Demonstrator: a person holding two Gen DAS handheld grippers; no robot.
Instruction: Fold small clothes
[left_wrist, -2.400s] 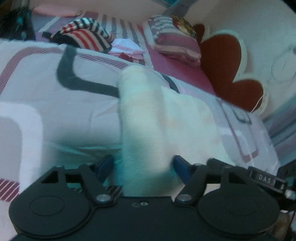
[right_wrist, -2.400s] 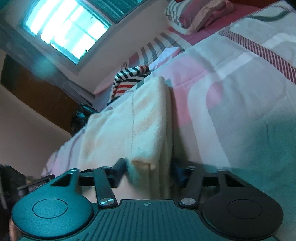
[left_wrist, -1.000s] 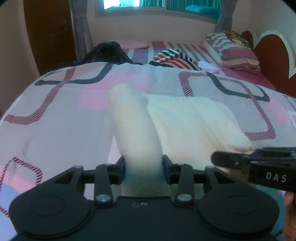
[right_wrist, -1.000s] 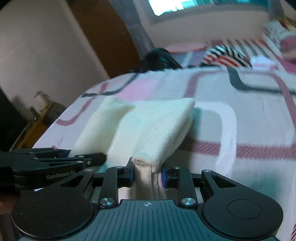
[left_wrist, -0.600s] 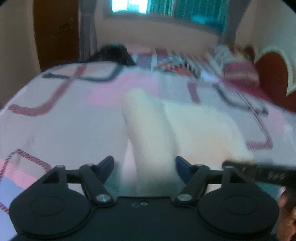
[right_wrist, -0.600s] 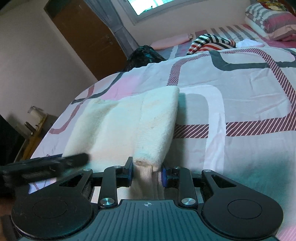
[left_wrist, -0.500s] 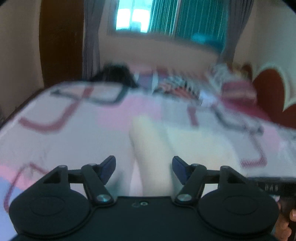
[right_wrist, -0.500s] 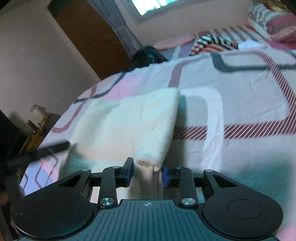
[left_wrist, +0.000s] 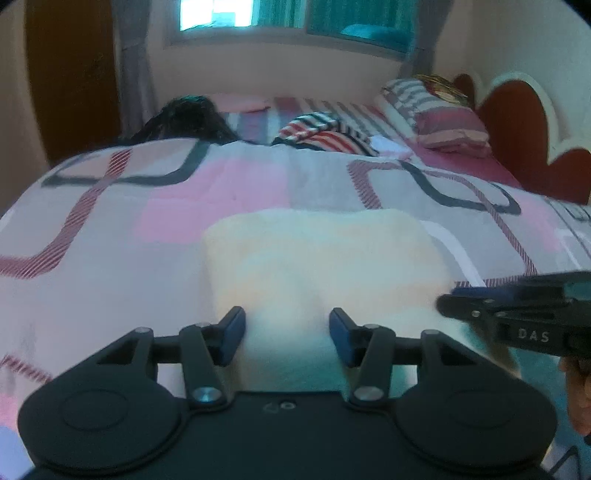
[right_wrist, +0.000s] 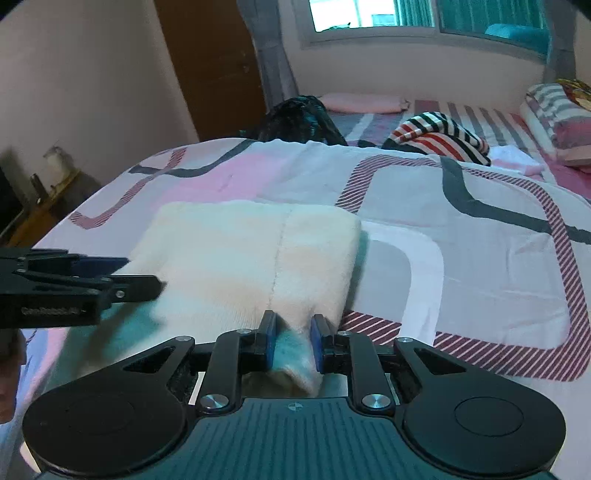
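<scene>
1. Since the earlier frames, the cream garment (right_wrist: 255, 254) has gone from a raised ridge at each gripper to a flat, squared rectangle on the bed (right_wrist: 480, 258), its folded sides meeting at a seam down the middle.
2. It lies at the near end of the patterned quilt, at 12 o'clock from both grippers.
3. Right gripper (right_wrist: 291, 341): its jaws have just been closing and pinch the garment's near right corner between the blue pads.
4. Left gripper (left_wrist: 286, 334): its jaws have just been closing too, yet stand about half open, and cloth lies between the pads (left_wrist: 232, 334) without being pressed.
5. By my reading the side folds are done and the crosswise fold is in hand.
6. Next, the left gripper needs to bite its corner; then both carry the near edge toward 12 o'clock, level and together.
7. A striped garment (right_wrist: 439, 142) waits farther up the bed.
</scene>
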